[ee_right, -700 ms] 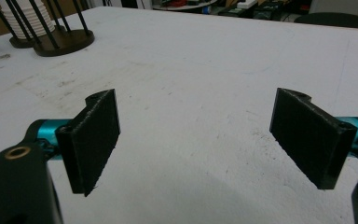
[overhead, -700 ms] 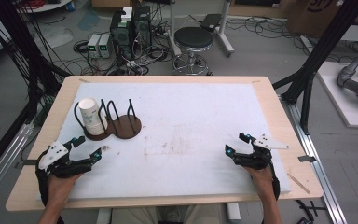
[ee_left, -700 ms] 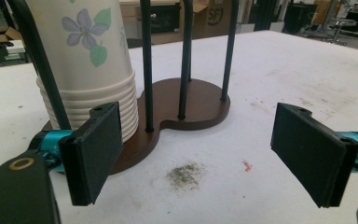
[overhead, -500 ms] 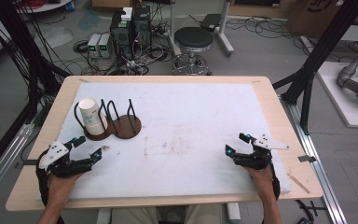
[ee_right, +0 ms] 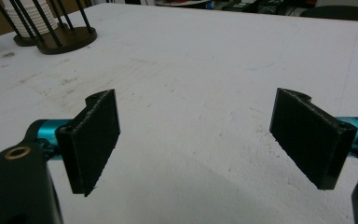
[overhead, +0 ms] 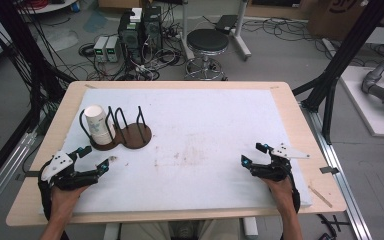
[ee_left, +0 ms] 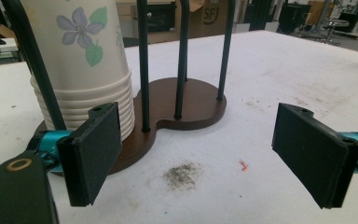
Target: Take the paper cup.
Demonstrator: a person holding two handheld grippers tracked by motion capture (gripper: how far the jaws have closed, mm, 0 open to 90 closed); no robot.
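Note:
A stack of paper cups [overhead: 97,125] with a flower print [ee_left: 81,60] stands upside down in the left half of a dark wooden holder [overhead: 135,136] with black upright rods [ee_left: 182,56]. The holder's right half holds nothing. My left gripper [overhead: 96,157] rests on the white mat just in front of the holder, jaws open, nothing between them [ee_left: 198,154]. My right gripper [overhead: 252,153] lies at the mat's front right, far from the holder [ee_right: 65,39], jaws open over bare mat [ee_right: 196,140].
A white mat [overhead: 205,125] covers most of the wooden table [overhead: 300,125]. A dark smudge [ee_left: 182,175] marks the mat by the left gripper. Behind the table stand a stool [overhead: 207,42] and computer boxes [overhead: 140,27]; black frame posts [overhead: 345,55] flank it.

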